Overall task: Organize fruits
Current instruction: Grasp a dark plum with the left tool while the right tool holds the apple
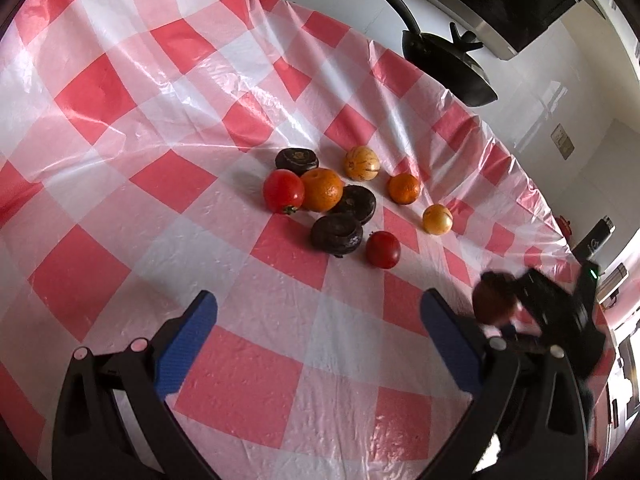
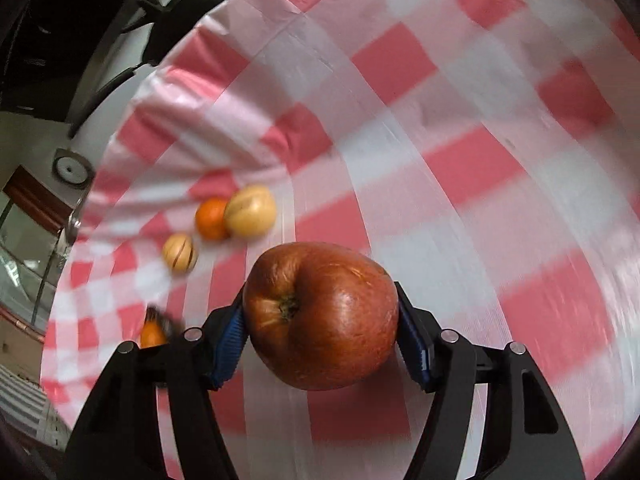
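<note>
A black frying pan [image 1: 448, 60] is lying beyond the far edge of the surface [image 1: 160, 120], at about one o'clock in the left wrist view, well apart from the fruit. The surface is wearing a glossy red-and-white checked cloth, wrinkled toward its far side. Nothing is standing between the left tongs [image 1: 318, 336] and the cluster of fruit at mid-frame; their blue-padded jaws are gaping wide over bare cloth, gripping nothing.

At four o'clock in that view the right tongs [image 1: 508, 312] are showing as a dark blur carrying a reddish-brown ball. From the right wrist camera, the right tongs [image 2: 322, 330] are pressing both blue pads against the flanks of an apple [image 2: 320, 314], which is sitting dead centre between them, clear of the cloth, its stem hollow facing the lens. Its skin is deep red with orange-yellow streaks near the stem and a shiny highlight on the right cheek.

In the cluster, two tomatoes [image 1: 283, 191] are resting at nine and five o'clock, two oranges [image 1: 322, 189] at the centre and three o'clock, and two pale striped yellow fruits [image 1: 361, 163] at one and four o'clock. Three dark, flattened, doughnut-like fruits [image 1: 337, 234] are lying among them, one touching the central orange. The apple makes one more.
</note>
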A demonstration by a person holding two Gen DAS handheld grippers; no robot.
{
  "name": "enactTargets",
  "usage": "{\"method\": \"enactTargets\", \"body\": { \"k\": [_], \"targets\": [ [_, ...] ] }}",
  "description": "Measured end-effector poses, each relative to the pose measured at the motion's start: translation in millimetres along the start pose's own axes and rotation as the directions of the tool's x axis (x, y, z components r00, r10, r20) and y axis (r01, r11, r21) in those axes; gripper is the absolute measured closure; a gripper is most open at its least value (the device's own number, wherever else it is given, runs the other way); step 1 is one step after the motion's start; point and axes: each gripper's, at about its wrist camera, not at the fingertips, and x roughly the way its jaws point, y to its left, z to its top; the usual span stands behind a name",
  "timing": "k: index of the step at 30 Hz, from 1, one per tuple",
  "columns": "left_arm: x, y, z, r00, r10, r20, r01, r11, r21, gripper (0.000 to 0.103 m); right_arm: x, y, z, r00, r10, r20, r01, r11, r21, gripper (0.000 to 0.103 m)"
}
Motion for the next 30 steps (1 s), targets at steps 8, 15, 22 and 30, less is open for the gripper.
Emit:
{"method": "enactTargets", "body": {
  "k": [8, 15, 22, 30],
  "targets": [
    [2, -7, -2, 0.999, 0.034, -0.013, -0.033, 0.998, 0.044, 0.002, -22, -9, -19, 0.998, 0.045, 0.04, -0.045, 0.999, -0.016, 0.038],
    [41, -25, 15, 0.981, 0.147, -0.126, -0.125, 0.978, 0.165, 0.03, -28, -14, -17, 0.996, 0.075, 0.057, -0.074, 0.997, -0.028, 0.038],
    [87, -49, 33, 0.962, 0.233, -0.143, -0.182, 0.936, 0.3, 0.047, -29, -12, -18, 0.994, 0.089, 0.062, -0.087, 0.995, -0.039, 0.038],
    [70, -55, 24, 0.975, 0.209, -0.078, -0.176, 0.936, 0.304, 0.064, -28, -15, -17, 0.993, 0.108, 0.055, -0.107, 0.994, -0.021, 0.038]
  ]
}}
